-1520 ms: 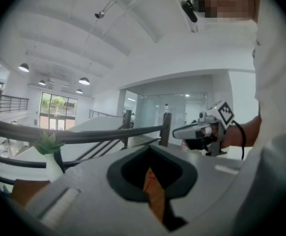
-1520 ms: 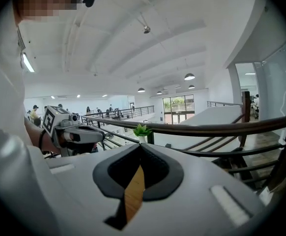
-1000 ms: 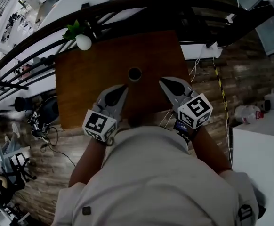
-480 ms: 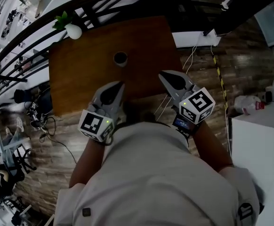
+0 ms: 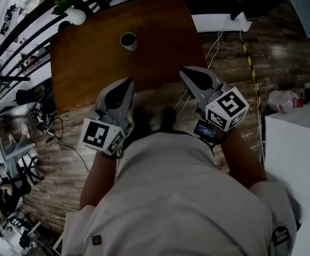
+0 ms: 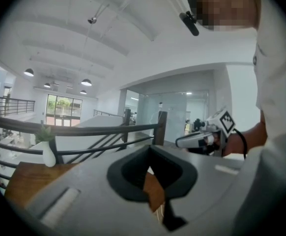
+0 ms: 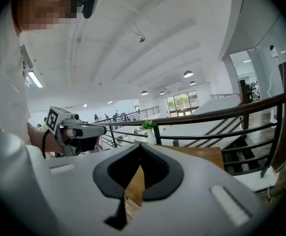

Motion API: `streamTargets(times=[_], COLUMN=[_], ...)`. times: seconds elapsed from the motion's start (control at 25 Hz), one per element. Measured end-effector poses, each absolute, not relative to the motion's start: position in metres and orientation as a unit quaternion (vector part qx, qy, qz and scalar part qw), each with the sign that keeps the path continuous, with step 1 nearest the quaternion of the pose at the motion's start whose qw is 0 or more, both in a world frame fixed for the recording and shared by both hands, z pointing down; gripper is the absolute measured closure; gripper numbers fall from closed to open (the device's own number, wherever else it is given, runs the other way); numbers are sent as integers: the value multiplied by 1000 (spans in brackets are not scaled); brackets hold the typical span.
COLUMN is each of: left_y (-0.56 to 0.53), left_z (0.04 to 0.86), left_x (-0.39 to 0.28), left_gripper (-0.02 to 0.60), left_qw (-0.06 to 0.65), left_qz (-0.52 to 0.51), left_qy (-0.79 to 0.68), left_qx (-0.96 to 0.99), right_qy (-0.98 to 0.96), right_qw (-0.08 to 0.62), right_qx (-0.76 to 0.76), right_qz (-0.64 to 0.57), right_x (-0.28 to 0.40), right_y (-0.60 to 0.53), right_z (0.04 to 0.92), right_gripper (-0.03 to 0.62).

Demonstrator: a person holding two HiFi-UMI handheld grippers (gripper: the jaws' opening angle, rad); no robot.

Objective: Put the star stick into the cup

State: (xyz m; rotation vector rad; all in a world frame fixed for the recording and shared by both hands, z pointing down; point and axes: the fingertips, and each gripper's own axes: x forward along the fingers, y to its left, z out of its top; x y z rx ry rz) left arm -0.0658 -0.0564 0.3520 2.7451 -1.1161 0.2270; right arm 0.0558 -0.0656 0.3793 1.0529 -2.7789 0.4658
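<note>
1. The cup (image 5: 128, 40) is small and round, with a pale rim and a dark inside. It stands upright on the tabletop (image 5: 160, 47), about halfway between the left and right edges and a bit nearer the far edge.
2. The tabletop is a flat brown wooden rectangle, smooth and plain.
3. A round white vase (image 5: 75, 16) with green leaves sits at the far left corner.
4. The left claw (image 5: 129, 82) is grey and smooth, with dark pads inside. Its tips are together and nothing is between them (image 6: 149, 145). It is held at the near edge, well apart from the cup.
5. The right claw (image 5: 184, 72) looks the same. Its tips are also together with nothing in them (image 7: 140, 143). It too is at the near edge.
6. Each claw has a white cube with black square marks, one on the left (image 5: 100, 136) and one on the right (image 5: 227, 108).
7. The floor (image 5: 70, 159) is made of brown wooden planks.
8. A dark railing (image 6: 84, 129) with thin bars runs behind the far edge.
9. The room is big and white, with round lamps (image 6: 86, 81) on the ceiling.
</note>
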Motion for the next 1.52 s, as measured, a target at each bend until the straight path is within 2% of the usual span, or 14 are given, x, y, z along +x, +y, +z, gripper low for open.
streamTargets(times=[0.4, 1.08, 1.52], left_y=[2, 137, 172], left_z=[338, 331, 344], left_x=[-88, -248, -301], left_gripper=[578, 578, 578], left_qw=[67, 67, 75], left_qz=[72, 68, 64], left_qy=[-332, -299, -286], left_qx=[938, 949, 953], right_qy=[-917, -912, -909], right_qw=[50, 41, 52], right_qx=[374, 392, 397], right_qz=[127, 115, 118], right_x=[26, -145, -206], right_y=[-3, 136, 181], right_z=[357, 340, 344], right_gripper=[586, 586, 586])
